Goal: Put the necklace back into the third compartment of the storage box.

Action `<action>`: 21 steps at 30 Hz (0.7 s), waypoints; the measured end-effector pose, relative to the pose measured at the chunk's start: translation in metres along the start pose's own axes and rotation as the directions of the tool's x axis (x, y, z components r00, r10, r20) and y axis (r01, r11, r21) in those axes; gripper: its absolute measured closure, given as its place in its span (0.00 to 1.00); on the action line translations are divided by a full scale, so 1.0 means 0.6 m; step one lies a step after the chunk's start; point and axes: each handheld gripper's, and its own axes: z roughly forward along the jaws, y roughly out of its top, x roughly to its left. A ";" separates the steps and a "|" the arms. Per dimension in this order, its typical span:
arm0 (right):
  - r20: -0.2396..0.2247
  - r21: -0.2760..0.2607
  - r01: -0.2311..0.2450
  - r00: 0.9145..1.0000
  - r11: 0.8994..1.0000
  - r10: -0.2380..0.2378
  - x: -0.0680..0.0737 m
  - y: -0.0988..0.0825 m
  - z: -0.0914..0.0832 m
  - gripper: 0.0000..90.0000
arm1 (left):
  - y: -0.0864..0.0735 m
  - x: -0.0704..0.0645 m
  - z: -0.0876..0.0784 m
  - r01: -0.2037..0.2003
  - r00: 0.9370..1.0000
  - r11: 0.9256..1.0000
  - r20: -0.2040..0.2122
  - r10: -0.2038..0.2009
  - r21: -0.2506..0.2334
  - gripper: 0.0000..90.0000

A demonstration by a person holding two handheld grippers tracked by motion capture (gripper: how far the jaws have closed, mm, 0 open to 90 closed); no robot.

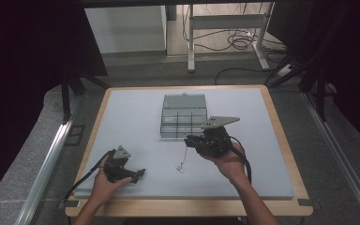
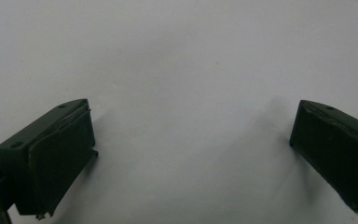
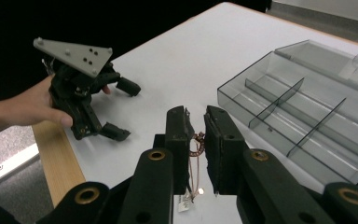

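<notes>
Table: pale wooden edge [image 1: 187, 206] under a grey mat [image 1: 136, 117].
Metal desk frame [image 1: 191, 47]: on the floor beyond the table, at 12 o'clock.
Cables [image 1: 236, 40]: loose on the floor, at 1 o'clock.
Black curtain [image 1: 28, 37]: at 10 o'clock.
Metal rail [image 1: 47, 164]: beside the table, at 8 o'clock.

**Left spread wide, right pinched nearly closed**

My left gripper [image 1: 138, 174] sits low in my left hand [image 1: 104, 180], jaws spread wide apart. My right gripper [image 3: 196, 140], raised in my right hand [image 1: 227, 161], has jaws almost together, gripping a thin chain [image 3: 196, 145].
</notes>
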 end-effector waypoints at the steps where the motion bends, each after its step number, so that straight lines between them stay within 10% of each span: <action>1: -0.001 -0.004 -0.001 1.000 1.000 0.001 -0.002 0.005 -0.002 0.87 | 0.000 0.000 0.000 -0.001 1.000 1.000 0.000 0.001 0.000 0.00; 21: 0.038 -0.062 0.007 0.999 0.998 -0.005 -0.008 0.067 -0.040 0.87 | 0.000 0.000 0.000 0.001 1.000 1.000 0.000 -0.001 0.000 0.00</action>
